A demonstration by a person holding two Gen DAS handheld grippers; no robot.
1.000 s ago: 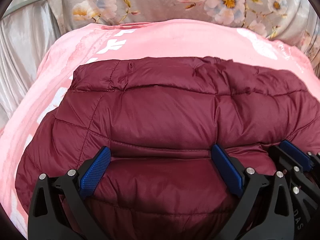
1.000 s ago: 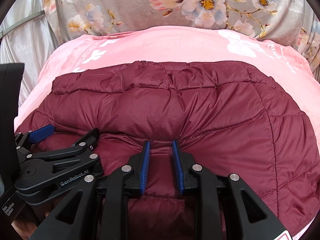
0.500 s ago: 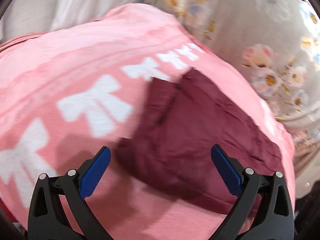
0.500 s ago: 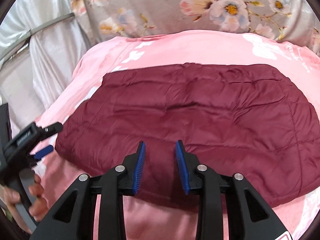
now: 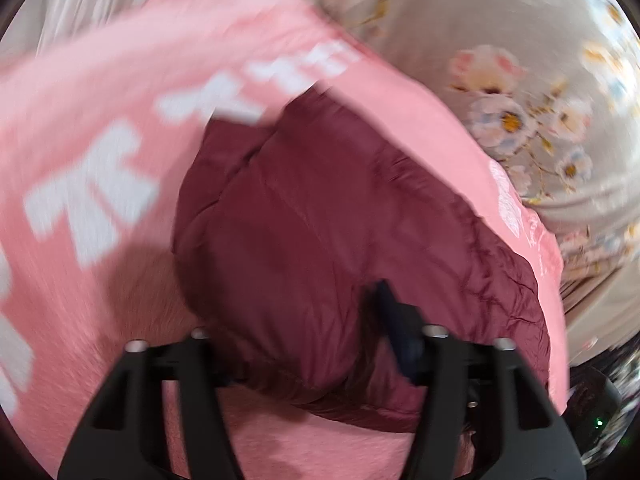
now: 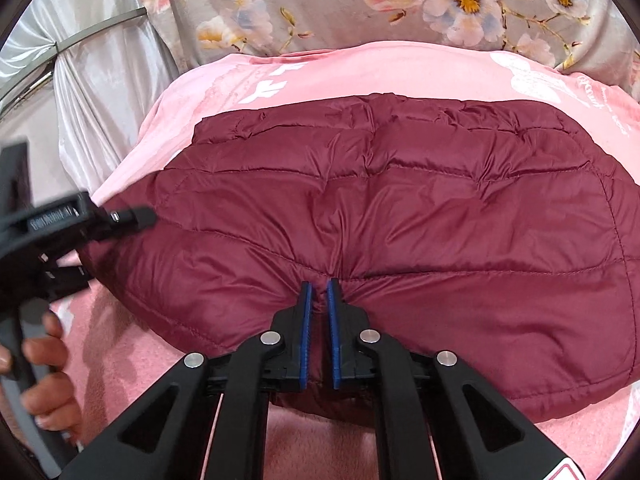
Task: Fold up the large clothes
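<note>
Right gripper (image 6: 319, 292) pinched tight on the near edge of the dark red puffy jacket (image 6: 400, 216). Left gripper (image 5: 304, 344) at the jacket's left end, blurry, grip hard to tell. Jacket folded, lying flat on a pink blanket (image 6: 360, 68). Flowery curtain (image 6: 320, 4) behind.

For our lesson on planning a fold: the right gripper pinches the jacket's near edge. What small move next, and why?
Probably close the left gripper on the jacket's left end. The right gripper pinches the near edge; the left one's fingers straddle the corner, but the blurred view leaves its hold unsure. Two firm holds should lift the puffy jacket evenly off the pink blanket.
</note>
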